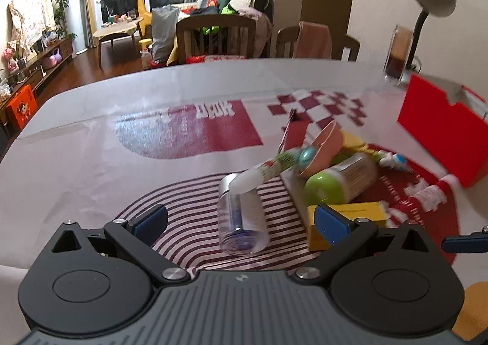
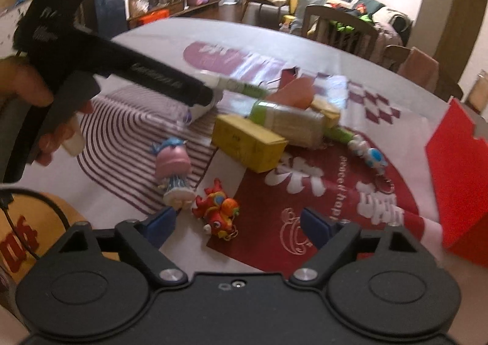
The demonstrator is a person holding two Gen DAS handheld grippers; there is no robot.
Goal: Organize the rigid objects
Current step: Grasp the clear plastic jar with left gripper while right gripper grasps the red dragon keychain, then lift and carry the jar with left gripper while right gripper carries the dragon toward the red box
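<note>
Living-room furniture sits behind a table covered in red-and-white printed paper. Both grippers hover with jaws apart, holding nothing. Ahead of the left gripper, a clear jar lies on its side beside a yellow box and a green-capped bottle. Only the right gripper view shows a pink-haired figurine and a red dragon toy just before its fingers. A red box stands at the right edge; bare paper spreads left.

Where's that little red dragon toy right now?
In the right wrist view, the red dragon toy lies just ahead of the open right claw, beside the pink-haired doll.
</note>
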